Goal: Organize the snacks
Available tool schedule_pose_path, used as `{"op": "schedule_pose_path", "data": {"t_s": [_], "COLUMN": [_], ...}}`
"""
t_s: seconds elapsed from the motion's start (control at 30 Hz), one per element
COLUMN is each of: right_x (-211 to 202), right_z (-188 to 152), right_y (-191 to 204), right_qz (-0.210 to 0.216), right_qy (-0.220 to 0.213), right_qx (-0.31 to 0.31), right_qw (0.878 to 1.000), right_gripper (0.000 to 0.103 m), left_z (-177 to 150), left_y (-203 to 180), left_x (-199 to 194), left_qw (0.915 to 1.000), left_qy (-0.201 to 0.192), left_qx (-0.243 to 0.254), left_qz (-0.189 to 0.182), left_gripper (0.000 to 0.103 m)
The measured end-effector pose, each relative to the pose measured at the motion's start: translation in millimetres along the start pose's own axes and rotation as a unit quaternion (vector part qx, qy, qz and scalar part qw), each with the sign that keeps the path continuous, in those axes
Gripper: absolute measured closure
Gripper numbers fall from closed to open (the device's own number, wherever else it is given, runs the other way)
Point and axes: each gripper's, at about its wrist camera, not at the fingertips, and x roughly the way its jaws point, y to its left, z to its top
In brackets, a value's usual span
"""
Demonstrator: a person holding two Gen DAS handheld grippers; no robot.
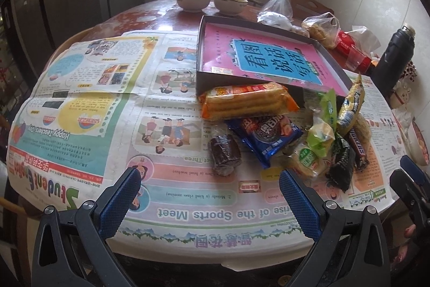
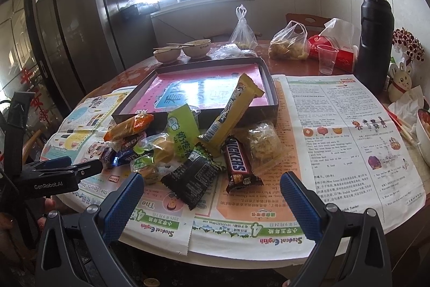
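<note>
Left hand-held gripper [image 1: 209, 180]: blue pads spread wide, nothing held, hovering over the newspaper [image 1: 88, 104] at the near edge of the round surface [image 1: 129, 18]; right hand-held gripper [image 2: 212, 184]: fingers likewise apart and empty, also seen at the right edge of the left view; left one seen at the left edge of the right view.

Snack pile is found just ahead of both, on the newspaper, lying loose and overlapping:
- dark brown wrapped cake [image 1: 224, 153] just ahead of the left hand-held gripper, between its fingertips;
- blue cookie pack [image 1: 266, 135] just right of it, orange biscuit pack [image 1: 248, 100] behind that, touching the box front;
- black packet [image 2: 192, 180] nearest the right hand-held gripper, between its fingertips; Snickers bar [image 2: 239, 166] just beside it to the right;
- clear-wrapped crumbly block [image 2: 263, 144] right of the Snickers bar;
- green packet [image 2: 181, 125] and yellow bar [image 2: 232, 112] further in; yellow bar is tilted, upper end leaning over the box rim.

Shallow dark box [image 2: 270, 77] sits directly behind the pile; a pink book [image 1: 233, 45] lies flat inside it; no snack lies fully inside.

Far side beyond the box: two bowls with chopsticks [image 1: 212, 2], plastic bags [image 2: 289, 45], red tissue pack [image 2: 336, 50], clear cup [image 2: 326, 59]; black flask [image 2: 375, 36] upright at far right.
</note>
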Motion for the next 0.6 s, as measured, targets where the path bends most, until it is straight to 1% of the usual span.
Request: {"op": "schedule_pose_path", "data": {"t_s": [0.03, 0.1, 0.17, 0.23, 0.27, 0.3, 0.43, 0.6], "right_x": [1.0, 4.0, 6.9, 9.7, 10.8, 12.1, 18.0, 35.0], "right_z": [1.1, 3.3, 5.7, 8.0, 9.5, 11.1, 17.1, 24.7], "right_y": [-0.5, -2.6, -4.2, -5.5, -6.3, -7.4, -14.0, -20.9], "right_qz": [0.000, 0.002, 0.001, -0.003, -0.004, -0.005, -0.004, -0.009], "right_qy": [0.000, 0.002, 0.003, 0.002, 0.002, 0.001, 0.002, 0.013], "right_qx": [0.001, 0.005, 0.006, 0.007, 0.006, 0.007, 0.016, 0.024], "right_qw": [1.000, 1.000, 1.000, 1.000, 1.000, 1.000, 1.000, 1.000], "right_gripper": [0.001, 0.001, 0.001, 0.001, 0.001, 0.001, 0.001, 0.001], "left_z": [0.5, 1.4, 2.4, 3.2, 3.9, 4.8, 4.0, 6.6], "left_y": [1.2, 4.2, 5.3, 5.1, 5.0, 5.2, 3.2, -2.8], "left_x": [0.8, 2.8, 5.8, 7.6, 8.9, 11.4, 18.5, 21.7], "left_qw": [1.0000, 1.0000, 1.0000, 1.0000, 1.0000, 0.9999, 0.9996, 0.9996], "left_qy": [0.000, 0.000, 0.004, 0.004, 0.005, 0.010, 0.021, 0.018], "left_qx": [-0.001, -0.003, -0.004, 0.000, 0.000, 0.000, 0.003, 0.014], "left_qz": [0.000, 0.002, 0.001, 0.000, -0.003, -0.009, -0.018, -0.017], "left_gripper": [0.001, 0.005, 0.006, 0.015, 0.024, 0.028, 0.030, 0.032]}}
